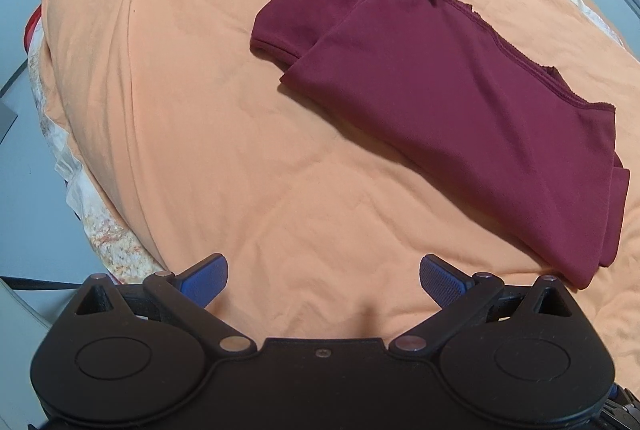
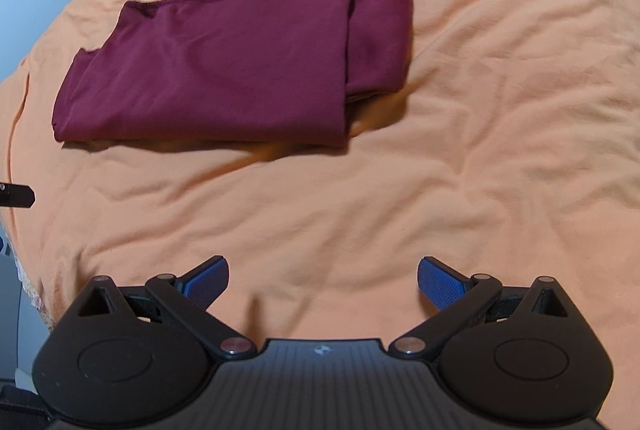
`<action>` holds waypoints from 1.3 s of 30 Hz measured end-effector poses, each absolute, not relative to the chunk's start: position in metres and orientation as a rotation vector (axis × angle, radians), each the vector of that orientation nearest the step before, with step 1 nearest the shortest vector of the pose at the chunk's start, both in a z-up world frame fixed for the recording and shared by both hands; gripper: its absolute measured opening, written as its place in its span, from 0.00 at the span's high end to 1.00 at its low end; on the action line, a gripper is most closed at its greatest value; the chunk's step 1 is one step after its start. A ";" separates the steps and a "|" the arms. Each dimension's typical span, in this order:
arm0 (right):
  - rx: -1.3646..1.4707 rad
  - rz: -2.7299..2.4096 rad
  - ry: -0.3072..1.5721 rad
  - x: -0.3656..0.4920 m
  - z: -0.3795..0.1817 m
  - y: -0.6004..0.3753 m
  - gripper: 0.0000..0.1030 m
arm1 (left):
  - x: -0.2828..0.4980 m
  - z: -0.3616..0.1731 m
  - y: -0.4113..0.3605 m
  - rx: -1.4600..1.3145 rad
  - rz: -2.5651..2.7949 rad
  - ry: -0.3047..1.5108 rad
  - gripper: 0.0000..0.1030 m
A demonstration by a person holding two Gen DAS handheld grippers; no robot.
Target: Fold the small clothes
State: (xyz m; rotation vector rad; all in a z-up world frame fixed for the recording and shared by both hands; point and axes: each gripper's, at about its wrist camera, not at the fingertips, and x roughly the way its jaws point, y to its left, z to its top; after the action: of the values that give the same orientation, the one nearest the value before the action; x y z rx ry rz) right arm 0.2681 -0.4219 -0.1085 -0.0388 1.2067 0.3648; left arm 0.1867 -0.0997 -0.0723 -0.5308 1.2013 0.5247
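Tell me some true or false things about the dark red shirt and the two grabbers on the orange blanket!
1. The dark red cloth garment lies folded on the orange fabric sheet. True.
2. The left gripper is pinching the garment. False: its blue pads are spread, with nothing between them.
3. The right gripper is open. True.
4. The garment is spread out flat in a single layer. False: layers overlap, with a second fold showing at one end.

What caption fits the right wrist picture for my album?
Open right hand-held gripper hovering over an orange sheet, folded maroon garment lying ahead.
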 end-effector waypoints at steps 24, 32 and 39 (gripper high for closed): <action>-0.193 0.368 1.117 0.285 -0.077 -0.285 0.00 | 0.214 -0.103 0.001 -0.649 0.354 1.124 0.01; -0.469 0.375 0.918 0.313 -0.087 -0.223 0.00 | 0.231 -0.121 0.027 -0.658 0.255 1.102 0.01; -0.512 0.307 0.925 0.343 -0.105 -0.206 0.00 | 0.246 -0.135 0.053 -0.660 0.288 1.065 0.01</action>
State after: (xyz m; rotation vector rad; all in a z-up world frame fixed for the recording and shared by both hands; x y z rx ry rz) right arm 0.3428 -0.2065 -0.1051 -0.5125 0.9248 0.3073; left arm 0.2461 0.0525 -0.1346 -0.6602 1.0654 0.2885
